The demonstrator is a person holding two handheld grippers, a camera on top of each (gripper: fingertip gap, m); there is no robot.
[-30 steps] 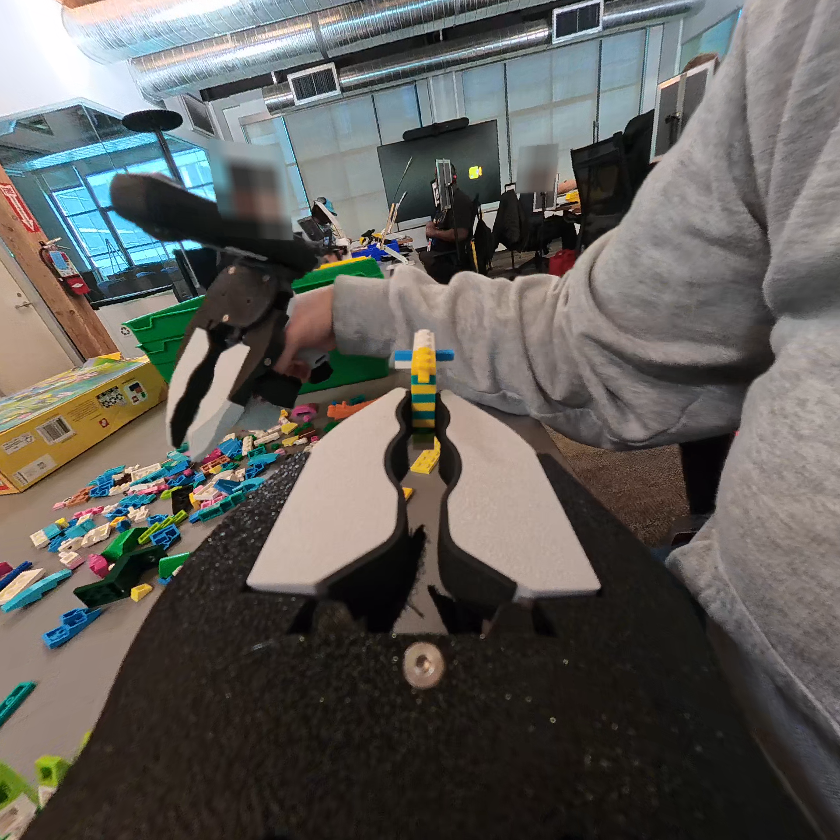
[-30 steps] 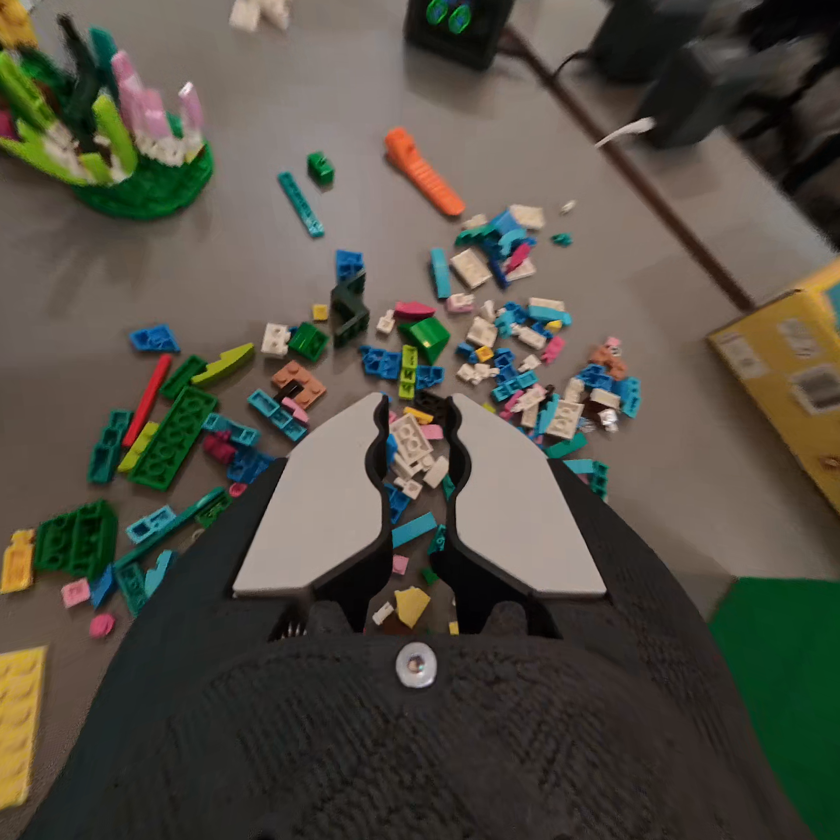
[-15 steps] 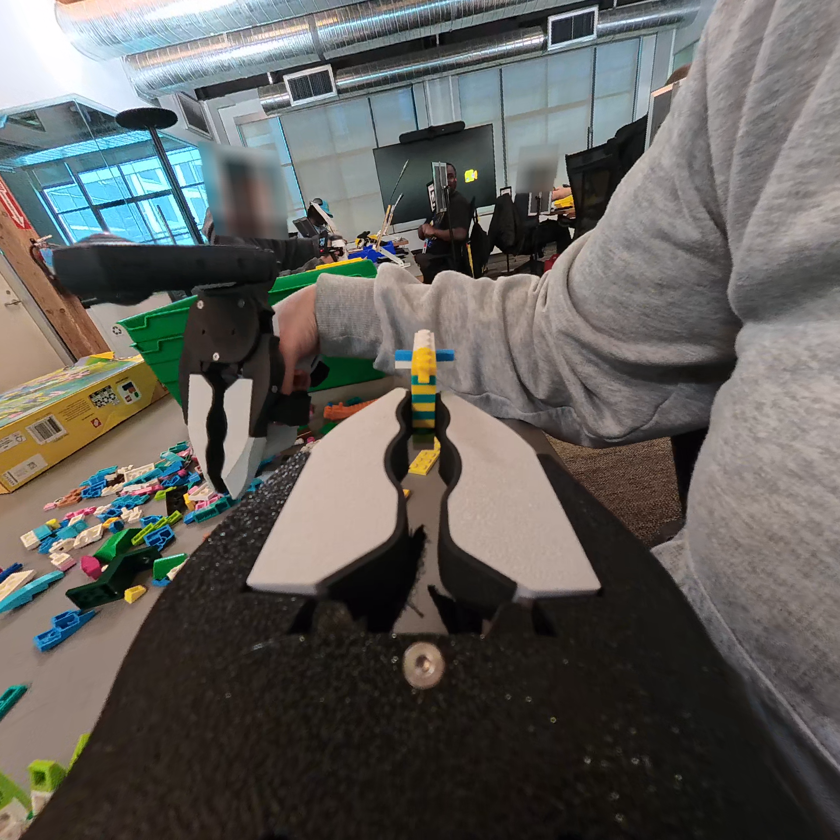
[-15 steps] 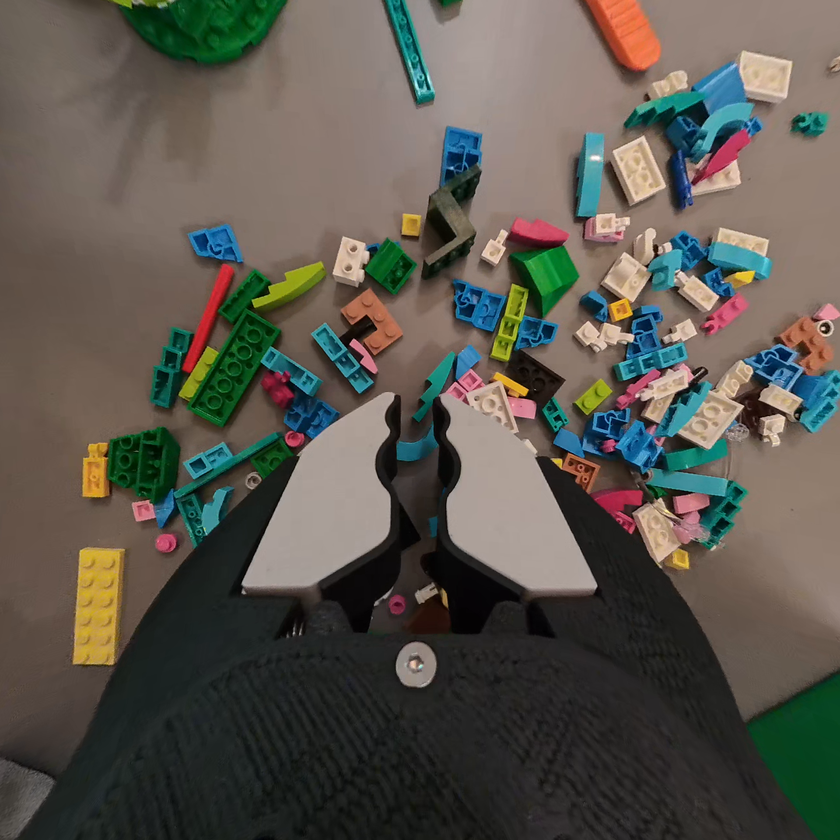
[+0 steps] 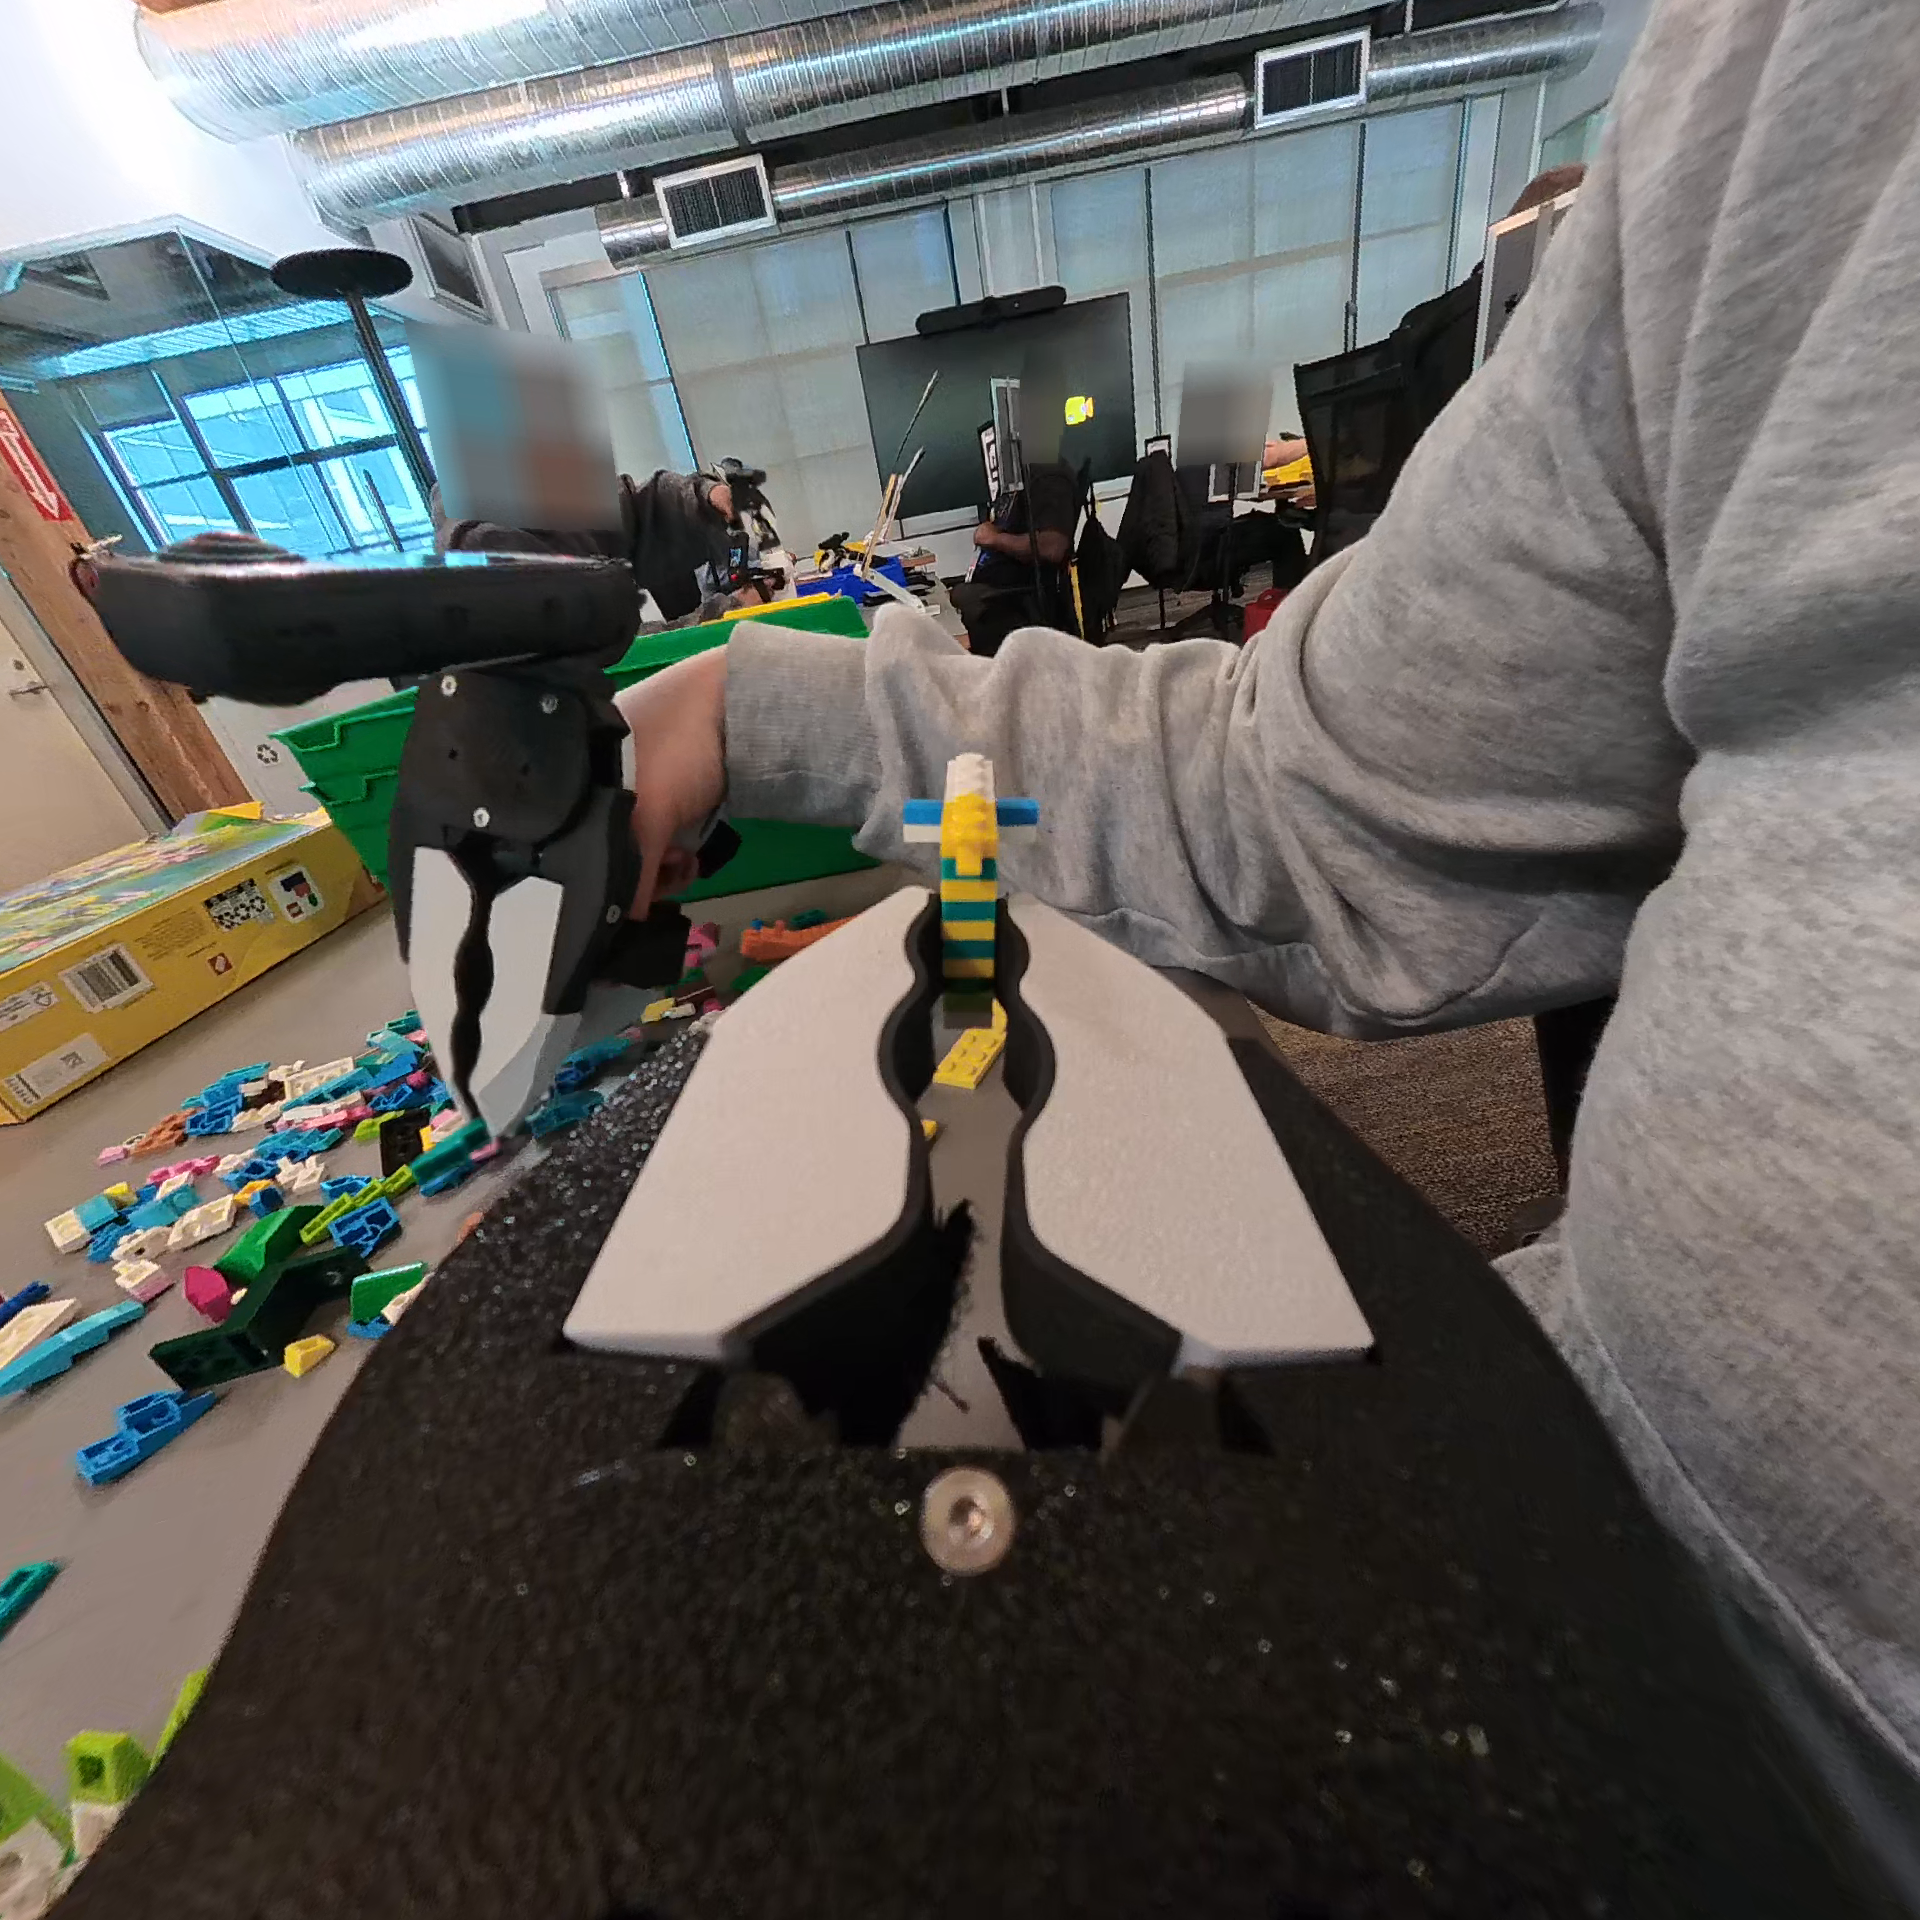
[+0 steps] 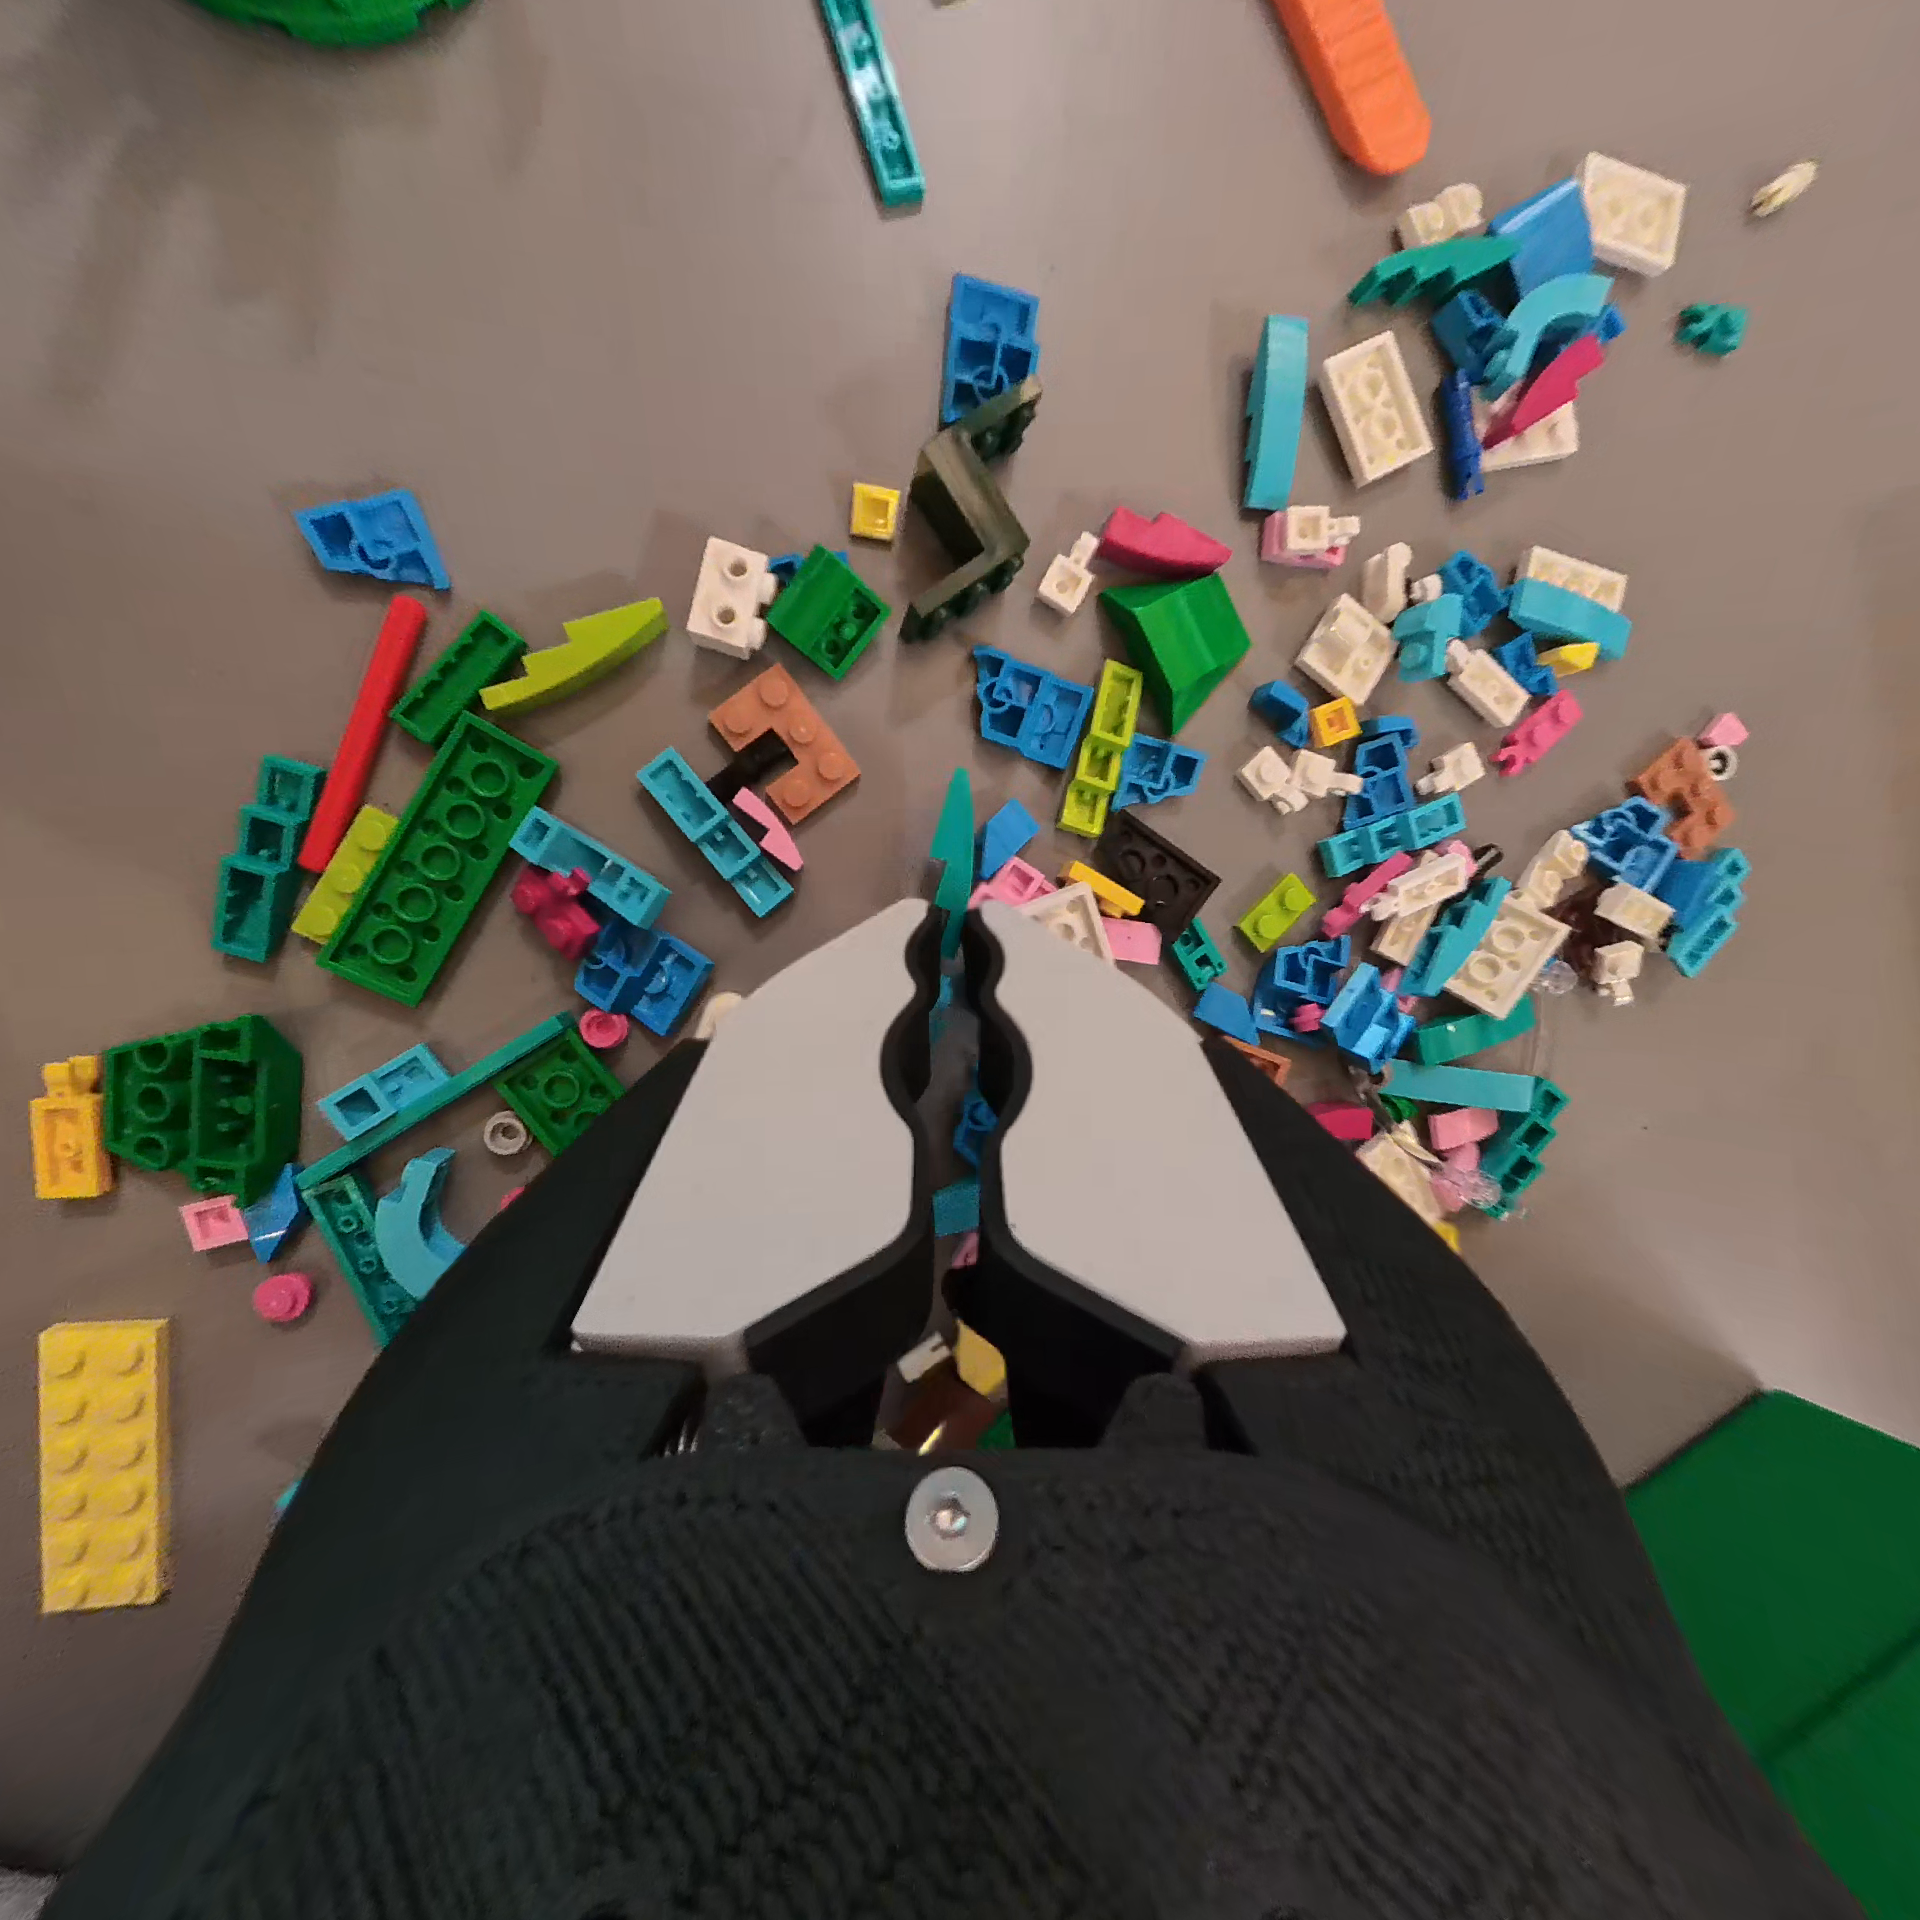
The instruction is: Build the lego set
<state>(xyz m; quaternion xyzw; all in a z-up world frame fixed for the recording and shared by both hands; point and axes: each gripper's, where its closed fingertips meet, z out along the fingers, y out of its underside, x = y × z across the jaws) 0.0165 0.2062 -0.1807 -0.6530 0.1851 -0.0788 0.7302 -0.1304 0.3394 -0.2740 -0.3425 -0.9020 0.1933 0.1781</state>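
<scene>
My left gripper (image 5: 968, 940) is shut on a slim upright tower of yellow and teal bricks (image 5: 968, 883) with a blue and white crosspiece and a white top. It holds the tower above the grey table (image 5: 125, 1538). My right gripper (image 6: 951, 920) points down at the pile of loose bricks (image 6: 1403, 831). It is shut on a thin teal pointed piece (image 6: 953, 847) that sticks out past its fingertips. The left wrist view also shows the right gripper (image 5: 473, 1101) at the left, tips down at the pile, with the teal piece (image 5: 452, 1148) at them.
A grey sleeve (image 5: 1351, 779) crosses behind the tower. A yellow box (image 5: 135, 956) and green bins (image 5: 353, 769) stand at the far left. An orange tool (image 6: 1351, 83), a long green plate (image 6: 436, 852) and a yellow brick (image 6: 104, 1465) lie among the scattered pieces. There is about 20 cm between the tips of the two grippers.
My right gripper came down over the pile and its jaws closed on the teal pointed piece. My left gripper kept still with the tower in it.
</scene>
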